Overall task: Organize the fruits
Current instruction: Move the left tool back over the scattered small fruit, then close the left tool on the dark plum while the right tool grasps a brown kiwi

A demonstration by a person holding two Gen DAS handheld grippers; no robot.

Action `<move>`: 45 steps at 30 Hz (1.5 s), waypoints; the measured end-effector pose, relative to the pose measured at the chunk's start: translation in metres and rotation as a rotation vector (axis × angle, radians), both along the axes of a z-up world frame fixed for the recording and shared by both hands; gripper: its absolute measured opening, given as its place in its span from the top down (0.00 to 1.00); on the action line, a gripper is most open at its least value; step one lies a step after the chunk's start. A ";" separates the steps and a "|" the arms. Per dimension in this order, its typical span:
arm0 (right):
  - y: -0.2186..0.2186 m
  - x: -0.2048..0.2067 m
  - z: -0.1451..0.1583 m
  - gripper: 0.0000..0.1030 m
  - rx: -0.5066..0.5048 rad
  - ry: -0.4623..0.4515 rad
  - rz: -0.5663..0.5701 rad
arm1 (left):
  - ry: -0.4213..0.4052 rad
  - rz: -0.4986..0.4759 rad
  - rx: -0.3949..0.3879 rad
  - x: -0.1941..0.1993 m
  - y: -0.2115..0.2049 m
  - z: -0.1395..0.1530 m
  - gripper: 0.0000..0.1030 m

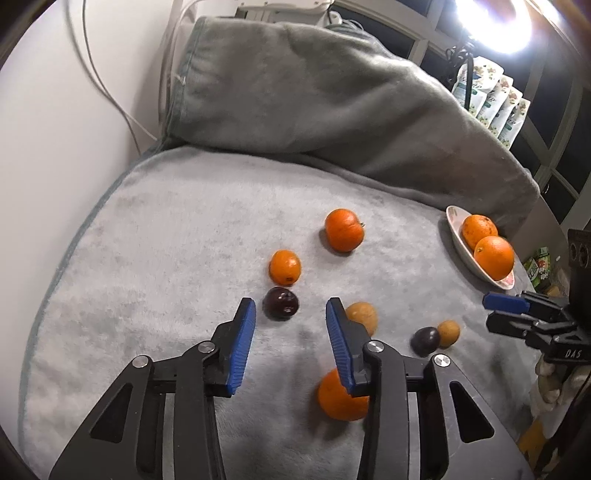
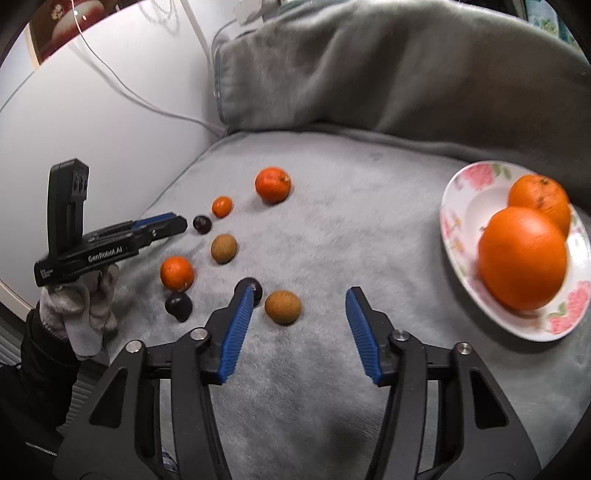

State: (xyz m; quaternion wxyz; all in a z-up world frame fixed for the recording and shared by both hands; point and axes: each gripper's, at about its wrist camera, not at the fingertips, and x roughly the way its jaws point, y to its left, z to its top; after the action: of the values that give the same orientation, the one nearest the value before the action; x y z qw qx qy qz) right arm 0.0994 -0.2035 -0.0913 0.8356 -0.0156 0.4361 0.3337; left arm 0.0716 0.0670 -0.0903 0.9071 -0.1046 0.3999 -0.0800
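On the grey blanket [image 1: 166, 258] lie several loose fruits. My left gripper [image 1: 291, 306] stands open with nothing between its fingers. A dark plum [image 1: 280, 303] lies just beyond its tips, with a small orange [image 1: 284, 267] and a bigger orange [image 1: 344, 229] farther off. A brown fruit [image 1: 364, 317] and another orange [image 1: 340, 398] are partly hidden by its right finger. My right gripper [image 2: 299, 295] is open; a brown fruit [image 2: 282, 306] lies between its fingers, untouched, and a plum [image 2: 255, 286] peeks from behind the left fingertip. A flowered plate [image 2: 454, 221] at the right holds two oranges [image 2: 522, 256].
A bunched grey blanket heap [image 1: 314, 92] rises along the back. A white wall with cables [image 1: 74, 92] borders the left side. A gloved hand [image 2: 81, 314] holds the left gripper [image 2: 180, 222]. Printed packets [image 1: 495, 103] and a bright lamp [image 1: 491, 22] stand at the far right.
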 end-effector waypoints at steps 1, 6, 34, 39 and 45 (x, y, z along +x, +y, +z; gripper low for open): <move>0.002 0.001 -0.004 0.47 -0.001 0.010 0.002 | 0.004 0.002 -0.004 0.002 0.002 -0.001 0.64; 0.007 0.004 -0.014 0.49 0.004 0.042 0.012 | 0.022 0.001 -0.028 0.010 0.007 -0.006 0.64; 0.026 0.012 -0.032 0.65 -0.014 0.101 0.061 | 0.072 -0.039 0.053 0.030 -0.007 -0.023 0.74; 0.027 0.012 -0.032 0.67 -0.022 0.101 0.063 | 0.066 -0.032 0.047 0.031 -0.007 -0.023 0.79; 0.030 0.010 -0.032 0.72 -0.040 0.086 0.065 | 0.062 -0.031 0.049 0.030 -0.007 -0.022 0.79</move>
State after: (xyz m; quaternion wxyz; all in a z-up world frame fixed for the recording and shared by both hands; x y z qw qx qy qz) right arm 0.1091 -0.1733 -0.1235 0.8043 -0.0320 0.4773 0.3524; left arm 0.1016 0.0605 -0.1125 0.8953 -0.0785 0.4310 -0.0807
